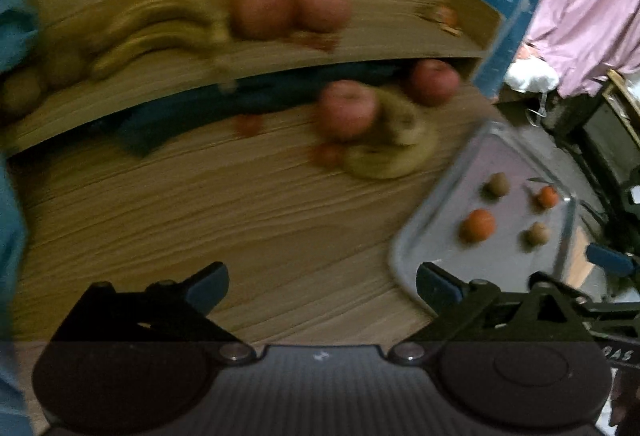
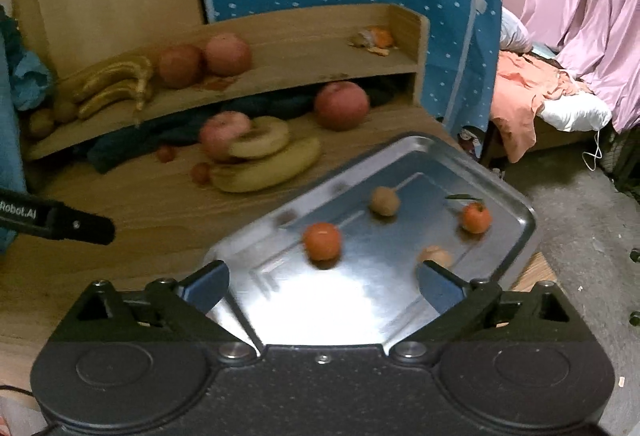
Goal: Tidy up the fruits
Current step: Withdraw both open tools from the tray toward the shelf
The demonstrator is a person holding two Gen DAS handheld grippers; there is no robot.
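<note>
A metal tray on the wooden table holds two orange fruits and two small brown fruits. Bananas and an apple lie in a pile on the table, with another apple further back. The wooden shelf carries bananas and two apples. My right gripper hangs open over the tray's near end, empty. My left gripper stands open above bare table, empty. The left wrist view is blurred.
Two small red fruits lie by the banana pile. Dark blue cloth fills the space under the shelf. A peeled orange fruit sits at the shelf's right end. A bed with pink fabric stands right of the table.
</note>
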